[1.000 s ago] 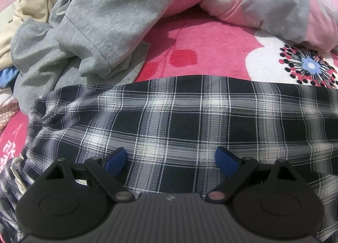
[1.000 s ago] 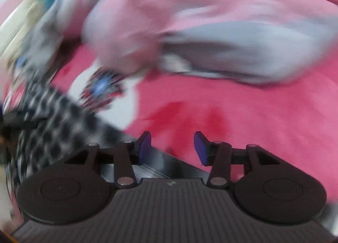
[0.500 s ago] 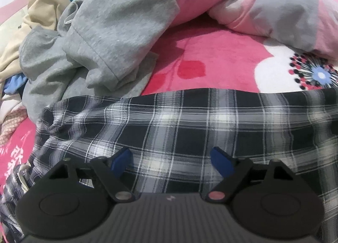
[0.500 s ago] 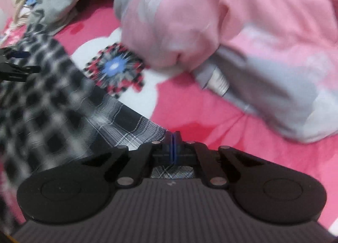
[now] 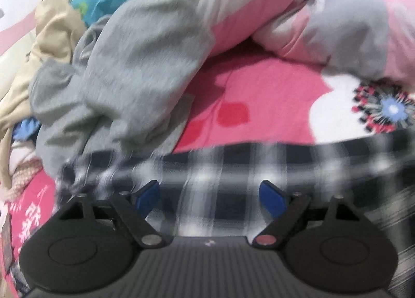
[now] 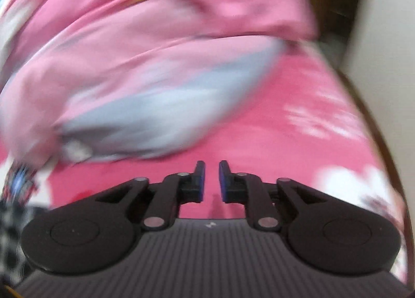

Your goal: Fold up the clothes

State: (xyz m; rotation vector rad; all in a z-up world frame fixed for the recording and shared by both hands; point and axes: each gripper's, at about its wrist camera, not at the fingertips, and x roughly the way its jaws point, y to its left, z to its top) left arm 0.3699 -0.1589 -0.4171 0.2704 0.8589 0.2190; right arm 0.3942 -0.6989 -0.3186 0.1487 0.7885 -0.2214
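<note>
A black-and-white plaid garment (image 5: pixel 233 168) lies spread across the pink bedsheet (image 5: pixel 259 95) in the left wrist view. My left gripper (image 5: pixel 210 194) hovers over it, jaws wide, nothing pressed between the blue pads. In the blurred right wrist view my right gripper (image 6: pixel 209 181) hangs over bare pink bedsheet (image 6: pixel 285 142); its jaws are opening, a narrow gap shows and nothing sits between them. Only a sliver of the plaid garment (image 6: pixel 10 220) shows at that view's left edge.
A grey garment (image 5: pixel 124 85) and a beige one (image 5: pixel 54 30) are heaped at the left. A pink, grey and white duvet (image 5: pixel 337 18) bulges behind; the duvet (image 6: pixel 129 69) fills the right wrist view. The bed's dark edge (image 6: pixel 384 142) and a wall run on the right.
My right gripper was shut on the plaid garment's corner; it has let go and swung right over bare sheet, jaws parting. The left gripper drew back slightly, staying wide.
</note>
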